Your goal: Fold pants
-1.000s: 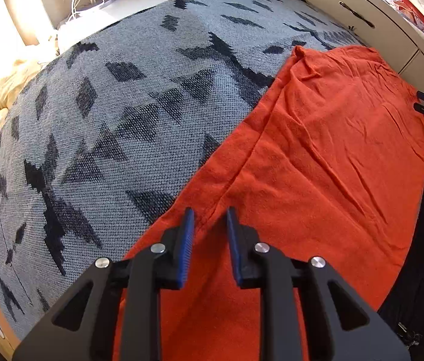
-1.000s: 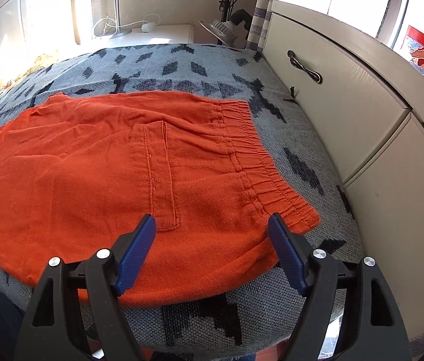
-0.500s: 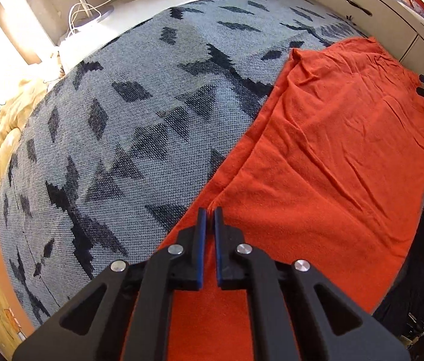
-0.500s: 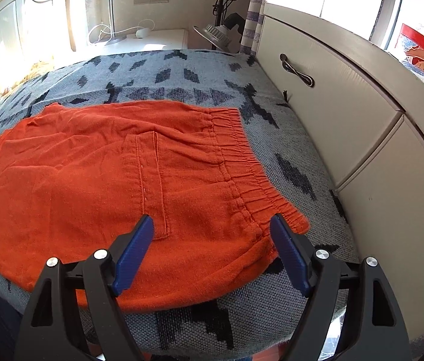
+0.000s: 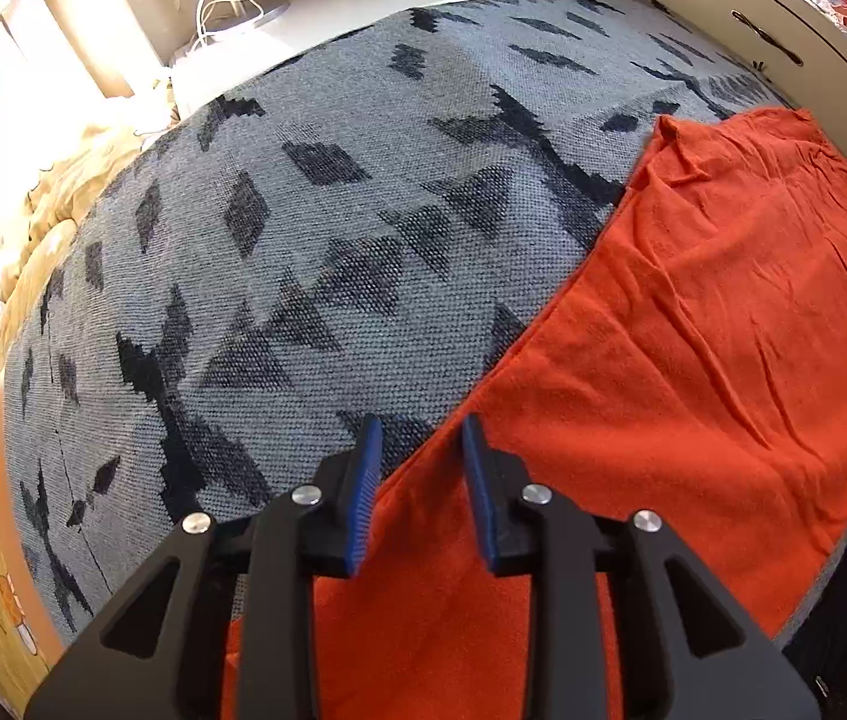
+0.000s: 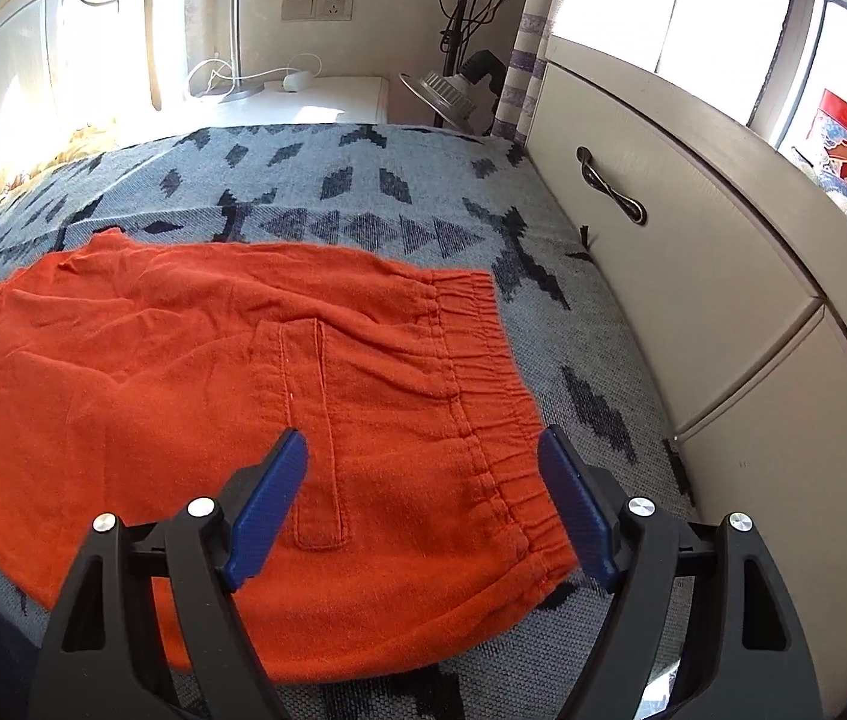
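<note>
Orange cotton pants (image 6: 195,372) lie flat on the grey blanket with black diamond pattern (image 5: 303,252), near its front edge. Long axis runs side to side: elastic waistband (image 6: 483,396) at the end toward the cream cabinet with the dark metal handle (image 6: 663,252), leg end at the other.

My left gripper (image 5: 420,468): jaws partly apart, nothing held, astride the far long edge of the pants at the leg end.

My right gripper (image 6: 423,504): jaws wide apart, empty, hovering over the waistband's near corner. So it's the closer one to the waistband; the left is closer to the legs.

Right view shows waistband and back pocket (image 6: 303,420); left view doesn't. Left view shows the leg edge against the blanket. My guess: both grab, then fold.
</note>
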A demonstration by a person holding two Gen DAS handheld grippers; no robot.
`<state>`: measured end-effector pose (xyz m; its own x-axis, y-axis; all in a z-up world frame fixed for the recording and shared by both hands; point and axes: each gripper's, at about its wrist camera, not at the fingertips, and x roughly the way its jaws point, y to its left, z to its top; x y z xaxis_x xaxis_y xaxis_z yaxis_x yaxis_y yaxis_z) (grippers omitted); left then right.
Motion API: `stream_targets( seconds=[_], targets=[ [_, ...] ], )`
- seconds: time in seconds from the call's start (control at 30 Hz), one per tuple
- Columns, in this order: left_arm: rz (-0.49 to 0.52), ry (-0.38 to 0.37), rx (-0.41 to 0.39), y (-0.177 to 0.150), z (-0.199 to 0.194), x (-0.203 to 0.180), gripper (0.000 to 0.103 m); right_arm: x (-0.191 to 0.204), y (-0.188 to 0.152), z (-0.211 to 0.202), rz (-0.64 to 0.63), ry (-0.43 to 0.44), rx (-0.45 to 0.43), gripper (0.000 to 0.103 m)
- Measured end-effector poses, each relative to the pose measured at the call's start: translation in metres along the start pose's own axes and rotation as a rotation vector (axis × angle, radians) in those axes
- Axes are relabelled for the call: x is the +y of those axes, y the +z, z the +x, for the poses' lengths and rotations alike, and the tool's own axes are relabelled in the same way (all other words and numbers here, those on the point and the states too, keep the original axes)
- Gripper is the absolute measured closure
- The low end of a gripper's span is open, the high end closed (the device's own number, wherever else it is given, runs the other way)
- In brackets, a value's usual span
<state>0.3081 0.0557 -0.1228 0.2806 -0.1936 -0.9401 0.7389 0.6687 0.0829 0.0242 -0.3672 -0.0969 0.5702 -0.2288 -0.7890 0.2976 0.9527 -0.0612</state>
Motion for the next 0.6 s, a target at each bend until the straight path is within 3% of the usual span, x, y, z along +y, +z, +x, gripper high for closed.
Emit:
stream_targets(
  seconds=[0.07,0.13,0.27,0.43,0.6],
  targets=[
    [-0.057,0.014,-0.044,-0.004,-0.013,0.007,0.072,-0.003,0.019,0.011,0.020,0.068,0.006,0.027],
    [-0.140,0.033,-0.113,-0.014,-0.033,0.014,0.067,0.000,0.037,0.032,-0.018,0.069,0.043,0.029],
    [-0.357,0.046,-0.275,-0.061,-0.084,0.026,0.059,-0.004,0.055,0.089,-0.042,0.083,0.161,0.042],
    [-0.626,0.132,-0.374,-0.167,-0.130,0.022,0.059,-0.006,0.063,0.112,-0.149,-0.004,0.133,0.042],
    [-0.949,0.165,-0.405,-0.287,-0.134,0.005,0.060,-0.009,0.064,0.113,-0.149,-0.023,0.116,0.041]
  ],
)
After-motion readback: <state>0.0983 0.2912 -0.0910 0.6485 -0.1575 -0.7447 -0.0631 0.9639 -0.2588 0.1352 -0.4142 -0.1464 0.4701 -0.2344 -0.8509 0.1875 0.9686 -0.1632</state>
